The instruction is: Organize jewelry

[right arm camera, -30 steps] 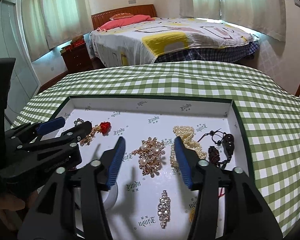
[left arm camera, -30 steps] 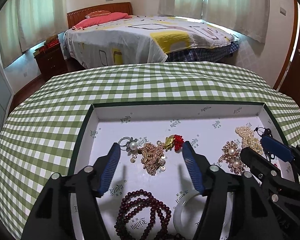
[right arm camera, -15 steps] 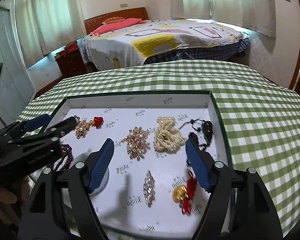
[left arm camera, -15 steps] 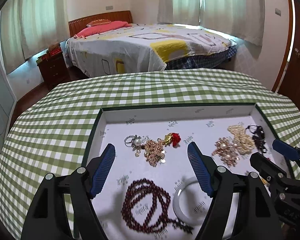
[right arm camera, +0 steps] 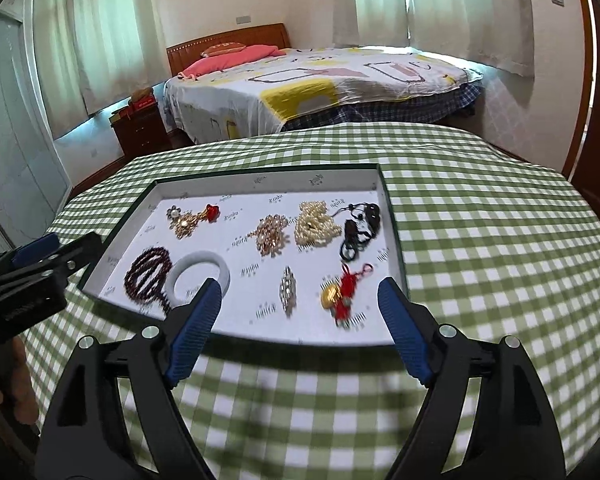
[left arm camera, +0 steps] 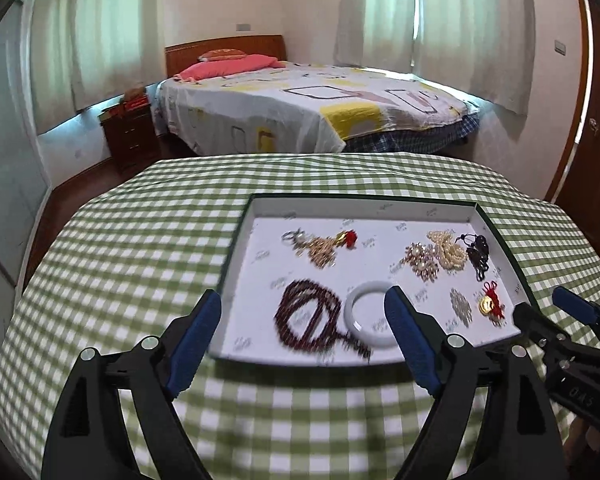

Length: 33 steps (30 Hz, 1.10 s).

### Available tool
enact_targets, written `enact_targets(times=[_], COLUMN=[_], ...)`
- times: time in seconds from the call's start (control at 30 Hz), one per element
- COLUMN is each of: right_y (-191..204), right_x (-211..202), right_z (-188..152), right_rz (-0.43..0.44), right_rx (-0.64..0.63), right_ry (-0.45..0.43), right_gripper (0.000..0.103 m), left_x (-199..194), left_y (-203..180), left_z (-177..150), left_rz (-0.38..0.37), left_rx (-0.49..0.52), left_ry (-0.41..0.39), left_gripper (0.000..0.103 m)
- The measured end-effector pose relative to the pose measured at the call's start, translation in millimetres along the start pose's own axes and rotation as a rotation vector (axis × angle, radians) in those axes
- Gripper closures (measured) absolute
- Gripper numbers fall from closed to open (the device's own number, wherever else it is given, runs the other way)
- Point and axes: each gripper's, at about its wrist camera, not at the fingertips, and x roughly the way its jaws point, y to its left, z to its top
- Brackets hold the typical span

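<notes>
One white tray (right arm camera: 260,179), bangle (right arm camera: 198,270), beads (right arm camera: 148,270), brooches inside

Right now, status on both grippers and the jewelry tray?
Left gripper and right gripper open, just widened, nothing between the fingers. Jewelry laid out apart in tray; bangle touches beads. Nothing in the way.

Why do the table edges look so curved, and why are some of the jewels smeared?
Left wrist view: the fisheye lens bows the checked tablecloth and the tray; the dark bead string is smeared by motion blur. Right wrist view: same bulge; the red and gold charm is blurred, while the far bed looks sharper. Daylight glows through the curtains in both.
</notes>
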Motion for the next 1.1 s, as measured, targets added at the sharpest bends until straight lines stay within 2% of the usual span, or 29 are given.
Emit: enact_targets(times=[0.5,1.1], right_y=[12.7,29.7], right_x=[-101.8,-180.7], right_z=[-13.0,-6.6], right_rz=[-0.016,0.005], right_rx=[-0.046,-0.089], right_ry=[-0.102,-0.216], right_gripper=[0.018,0.017], left_x=[-98.7,-182.1], left_y=[11.6,20.5], left_z=[-12.9,-13.2], left_rz=[0.042,0.030], left_rx=[-0.016,-0.038], left_ry=[-0.118,-0.236], left_gripper=[0.019,0.019])
